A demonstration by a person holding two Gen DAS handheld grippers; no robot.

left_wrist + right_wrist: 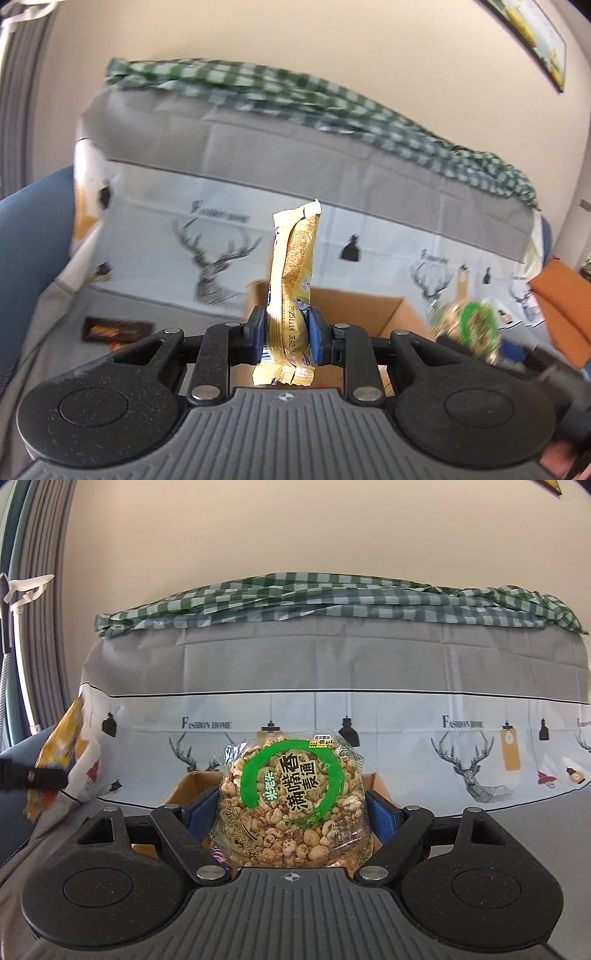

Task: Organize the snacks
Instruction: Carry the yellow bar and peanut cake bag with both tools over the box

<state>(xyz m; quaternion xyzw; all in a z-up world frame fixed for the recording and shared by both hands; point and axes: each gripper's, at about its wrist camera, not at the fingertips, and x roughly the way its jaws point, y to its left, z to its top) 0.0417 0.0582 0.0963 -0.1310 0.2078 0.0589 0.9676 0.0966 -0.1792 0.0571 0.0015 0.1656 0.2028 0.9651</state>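
My left gripper (287, 334) is shut on a gold snack packet (291, 280) that stands upright between its blue pads. Behind it lies an open cardboard box (373, 306). My right gripper (291, 808) is shut on a round clear bag of puffed grain cake (291, 801) with a green ring label, held upright above the same cardboard box (186, 786). In the left wrist view the puffed grain bag (471, 325) shows blurred at the right. In the right wrist view the gold packet (59, 757) and left gripper's finger show at the far left.
A grey sofa back with a deer-print cover (332, 709) and a green checked cloth (332, 598) on top fills the background. A dark snack packet (116, 329) lies on the seat at left. An orange cushion (561, 302) sits at right.
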